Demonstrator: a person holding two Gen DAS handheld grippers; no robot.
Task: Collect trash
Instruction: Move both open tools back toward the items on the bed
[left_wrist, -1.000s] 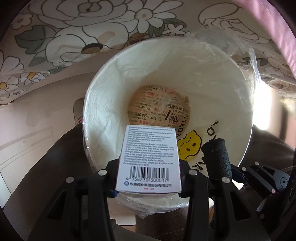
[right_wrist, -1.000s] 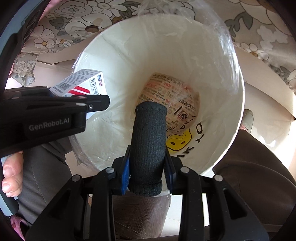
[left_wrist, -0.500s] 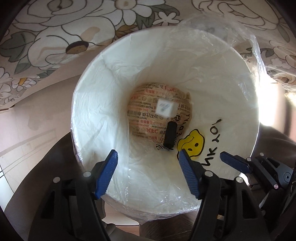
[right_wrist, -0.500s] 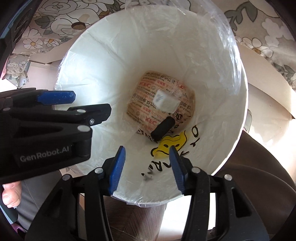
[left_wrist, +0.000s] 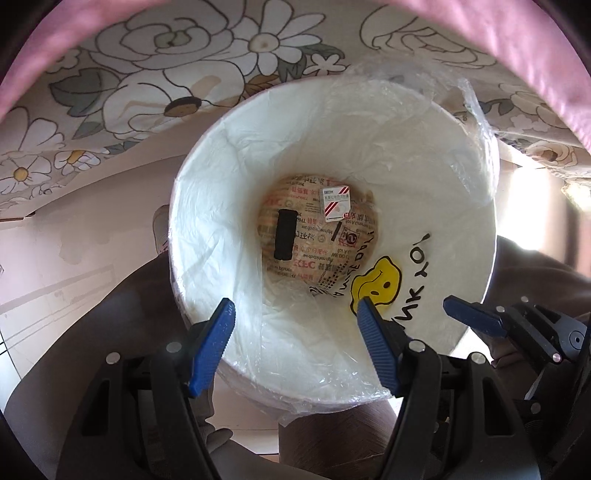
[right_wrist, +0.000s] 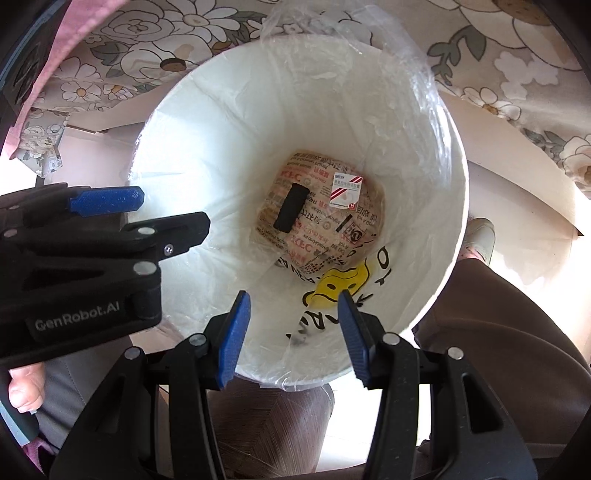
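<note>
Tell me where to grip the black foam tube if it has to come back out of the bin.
Pinch the black foam tube across its narrow middle, coming straight down through the bin's mouth. It lies flat on the bottom, clear of the small box, long sides exposed.

A home: floral cloth (left_wrist: 155, 85) beside a lined bin (left_wrist: 461, 206).

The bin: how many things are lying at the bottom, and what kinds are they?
Little box: 1
Black foam tube: 1
Printed paper bag under them: 1
Total: 3, all inside the lined bin.
</note>
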